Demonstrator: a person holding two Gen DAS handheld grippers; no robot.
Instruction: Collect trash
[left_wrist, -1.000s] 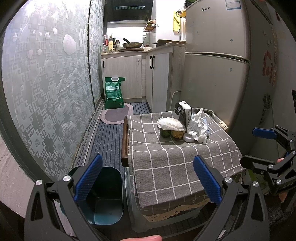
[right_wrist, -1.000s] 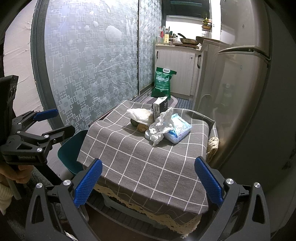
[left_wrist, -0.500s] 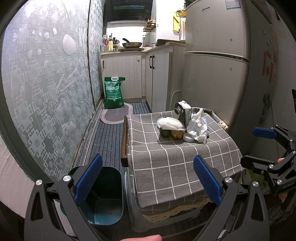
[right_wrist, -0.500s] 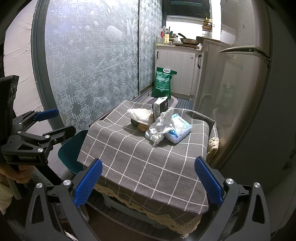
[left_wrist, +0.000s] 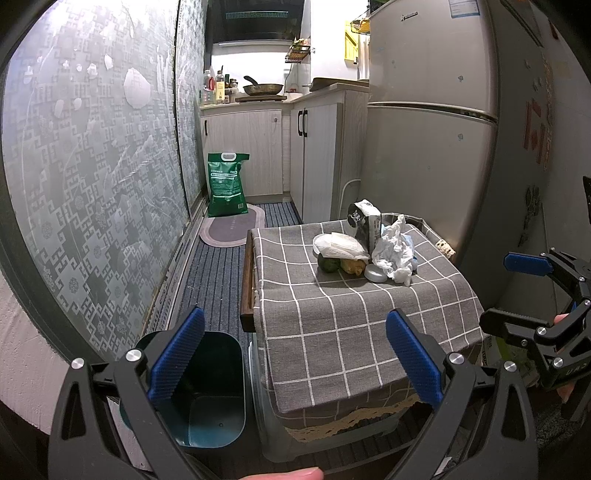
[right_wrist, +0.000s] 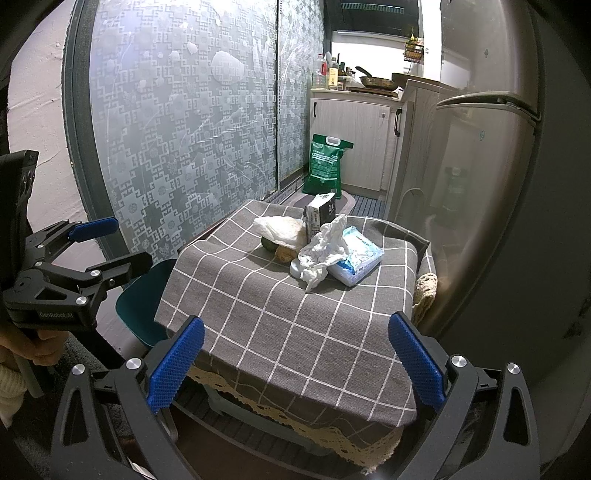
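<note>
Hovering apart: both grippers (left_wrist: 295, 358) (right_wrist: 295, 358) spread wide.

text: "GenRobot.AI" | on: left gripper (right_wrist: 110, 243) body, seen left of right gripper (right_wrist: 295, 360) | other print: unreadable

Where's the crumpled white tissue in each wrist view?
Left wrist: crumpled white tissue right of centre, at the right end of the pile on the checked tablecloth, beside the carton.
Right wrist: tissue at centre, leaning on the blue wipes pack.
Shared landmark: green sack on the floor behind.
</note>
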